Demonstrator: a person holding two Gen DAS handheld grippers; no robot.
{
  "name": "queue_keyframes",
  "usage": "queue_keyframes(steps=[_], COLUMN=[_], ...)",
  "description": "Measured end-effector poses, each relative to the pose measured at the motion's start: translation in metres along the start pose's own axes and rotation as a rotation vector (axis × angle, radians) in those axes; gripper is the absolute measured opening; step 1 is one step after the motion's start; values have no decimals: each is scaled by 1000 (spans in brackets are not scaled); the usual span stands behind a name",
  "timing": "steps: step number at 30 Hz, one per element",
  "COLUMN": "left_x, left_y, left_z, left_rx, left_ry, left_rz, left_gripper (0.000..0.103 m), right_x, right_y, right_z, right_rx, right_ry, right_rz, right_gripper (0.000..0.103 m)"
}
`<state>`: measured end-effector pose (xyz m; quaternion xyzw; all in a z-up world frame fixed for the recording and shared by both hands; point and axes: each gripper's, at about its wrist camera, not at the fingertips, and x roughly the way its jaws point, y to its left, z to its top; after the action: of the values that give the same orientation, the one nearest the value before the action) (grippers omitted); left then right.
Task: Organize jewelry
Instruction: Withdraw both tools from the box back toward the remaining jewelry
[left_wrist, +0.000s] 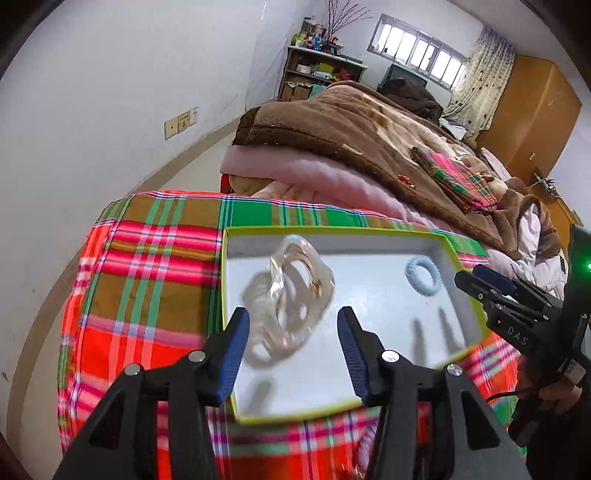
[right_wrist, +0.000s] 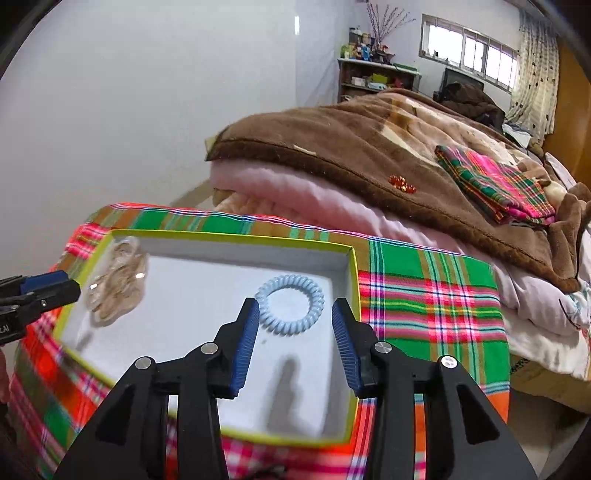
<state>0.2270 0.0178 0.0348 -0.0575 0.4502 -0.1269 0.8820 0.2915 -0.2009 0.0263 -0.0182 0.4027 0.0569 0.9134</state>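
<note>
— Where did we find the jewelry?

— In the white tray (left_wrist: 369, 295) with the green rim, on the plaid cloth (left_wrist: 147, 277). We saw the clear amber piece (left_wrist: 295, 295), blurred, on its left side and the blue coil band (right_wrist: 290, 304) near its far right corner.

— And our grippers?

— We held the left gripper (left_wrist: 293, 354) wide apart above the amber piece, gripping nothing. We held the right gripper (right_wrist: 295, 347) equally wide, just before the band, empty too.
</note>
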Motion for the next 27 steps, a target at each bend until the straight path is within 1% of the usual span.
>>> queue_keyframes(steps=[5,9,14,15,21,27], left_x=[-19,-33,-48,-51,-61,-66], left_y=[-4,-6,-8,-7,-7,-6], left_z=[-21,-39,-61,-64,-85,-104], left_rx=[2,2,8,4,-24,-39], left_ry=[-7,-11,-17,-18,-17,-10], left_rz=[-17,-26,-28,-32,-40,-50], left_gripper=[55,56,58,59,59,59], right_x=[-28,-47,-71,-75,-91,-96], right_y=[6,13,22,26,46,66], right_z=[-18,-37,-62,-68,-100,-128], right_rx=[-6,-38,-86,-101,-163,-208], right_ry=[-27,-41,-63,-59,-33,-12], right_rz=[40,68,140,165,251,291], right_gripper=[42,42,42,42,42,42])
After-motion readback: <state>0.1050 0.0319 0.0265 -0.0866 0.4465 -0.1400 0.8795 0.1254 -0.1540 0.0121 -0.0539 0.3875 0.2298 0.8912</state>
